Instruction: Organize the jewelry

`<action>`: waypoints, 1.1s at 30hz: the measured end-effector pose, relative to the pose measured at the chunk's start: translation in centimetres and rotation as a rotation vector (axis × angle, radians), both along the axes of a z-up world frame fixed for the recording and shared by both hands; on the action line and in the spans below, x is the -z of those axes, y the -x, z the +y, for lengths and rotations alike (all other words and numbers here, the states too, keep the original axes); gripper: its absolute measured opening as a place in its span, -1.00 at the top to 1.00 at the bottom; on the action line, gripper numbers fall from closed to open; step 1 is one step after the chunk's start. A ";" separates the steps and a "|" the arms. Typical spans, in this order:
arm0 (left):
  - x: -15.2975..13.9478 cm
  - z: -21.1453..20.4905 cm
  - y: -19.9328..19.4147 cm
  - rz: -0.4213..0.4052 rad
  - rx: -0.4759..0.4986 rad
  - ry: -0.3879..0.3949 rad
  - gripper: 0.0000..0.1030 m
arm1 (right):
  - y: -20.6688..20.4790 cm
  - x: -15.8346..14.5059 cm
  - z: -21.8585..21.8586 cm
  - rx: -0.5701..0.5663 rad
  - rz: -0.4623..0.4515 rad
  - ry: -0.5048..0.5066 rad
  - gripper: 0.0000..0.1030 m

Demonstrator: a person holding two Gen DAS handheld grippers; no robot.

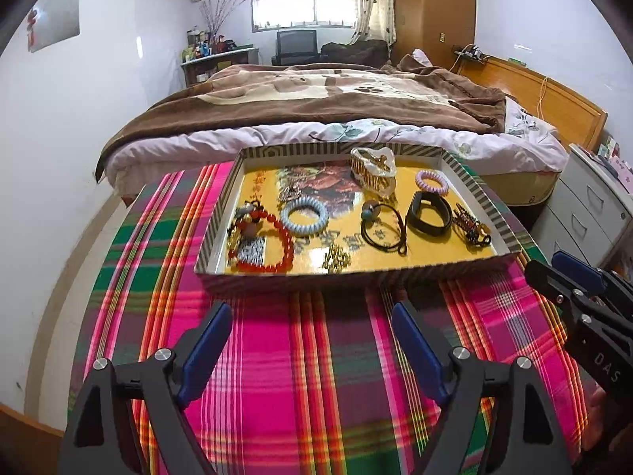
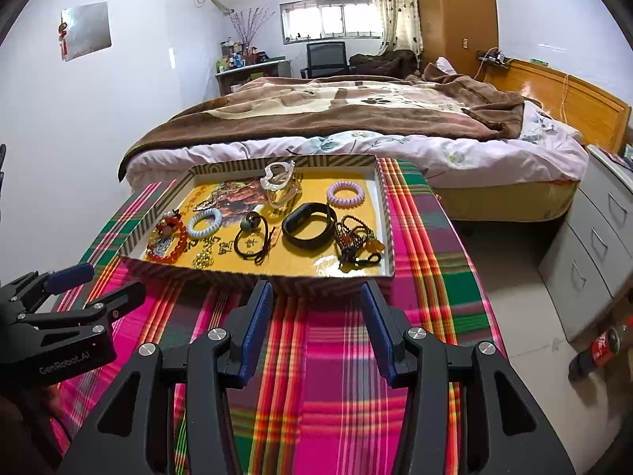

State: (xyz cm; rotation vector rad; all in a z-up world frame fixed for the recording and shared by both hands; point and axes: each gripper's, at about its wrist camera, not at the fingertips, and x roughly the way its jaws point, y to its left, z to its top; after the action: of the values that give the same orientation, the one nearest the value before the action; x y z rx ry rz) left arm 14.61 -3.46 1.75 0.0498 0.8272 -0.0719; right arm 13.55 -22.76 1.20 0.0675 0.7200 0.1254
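A shallow striped tray point(image 1: 221, 213) point(image 2: 385, 213) with a yellow floor sits on the plaid cloth. It holds a red bead bracelet point(image 1: 285, 245) point(image 2: 180, 243), a pale blue coil tie point(image 1: 304, 215) point(image 2: 203, 222), a purple coil tie point(image 1: 432, 182) point(image 2: 345, 192), a black band point(image 1: 429, 215) point(image 2: 308, 223), a black hair tie point(image 1: 385, 229) point(image 2: 253, 239), a clear hair claw point(image 1: 374, 170) point(image 2: 281, 182) and a small gold chain point(image 1: 336, 259) point(image 2: 203, 257). My left gripper point(image 1: 312, 320) point(image 2: 91, 281) is open and empty in front of the tray. My right gripper point(image 2: 316, 297) point(image 1: 554, 265) is open and empty too.
The plaid cloth point(image 1: 277, 356) covers a table. A bed with a brown blanket point(image 1: 316, 95) stands behind the tray. Grey drawers point(image 2: 593, 237) stand at the right, with a cola bottle point(image 2: 597, 350) on the floor beside them.
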 end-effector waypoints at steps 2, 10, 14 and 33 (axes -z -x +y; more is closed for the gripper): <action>0.1 0.0 0.5 0.004 0.000 0.003 -0.61 | 0.4 -0.1 0.0 0.003 -0.004 0.001 0.08; -0.1 0.4 1.6 -0.019 -0.039 0.006 -0.61 | 1.6 0.1 0.2 0.003 0.000 -0.011 0.08; -0.2 0.6 2.0 -0.030 -0.042 0.001 -0.61 | 1.9 0.4 0.4 -0.004 0.006 -0.015 0.08; -0.1 0.2 2.5 -0.039 -0.048 -0.024 -0.61 | 2.4 0.7 0.9 -0.016 0.008 -0.008 0.08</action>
State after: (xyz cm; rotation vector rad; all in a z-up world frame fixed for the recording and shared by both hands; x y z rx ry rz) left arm 12.14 -3.25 1.90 0.0540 0.7903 -0.0158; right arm 11.11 -21.82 0.53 0.0702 0.7282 0.1436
